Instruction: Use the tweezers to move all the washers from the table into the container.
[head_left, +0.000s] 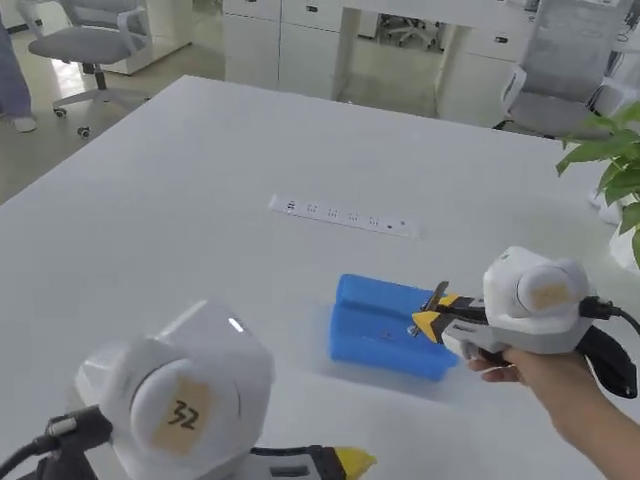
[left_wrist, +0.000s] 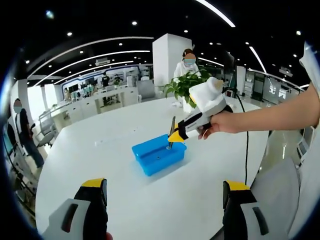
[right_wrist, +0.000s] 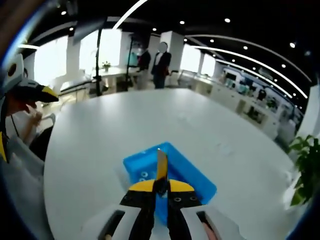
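I'm working in an open-plan office: swivel chairs (head_left: 95, 40) and white cabinets (head_left: 290, 40) ring my big white table (head_left: 200, 180), with a power strip (head_left: 343, 216) on it and a potted plant (head_left: 615, 160) beside it.

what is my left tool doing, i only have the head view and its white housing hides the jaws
observer: the left gripper view shows the left tool with its jaws wide apart and nothing between them.
operator: ok and are the tweezers held properly in the other one
observer: in the right gripper view the right tool is shut on the tweezers, which stick straight out over the blue container.
operator: any washers in there
observer: yes, a few small ring shapes that look like washers lie on the container floor, near its left wall in that view.
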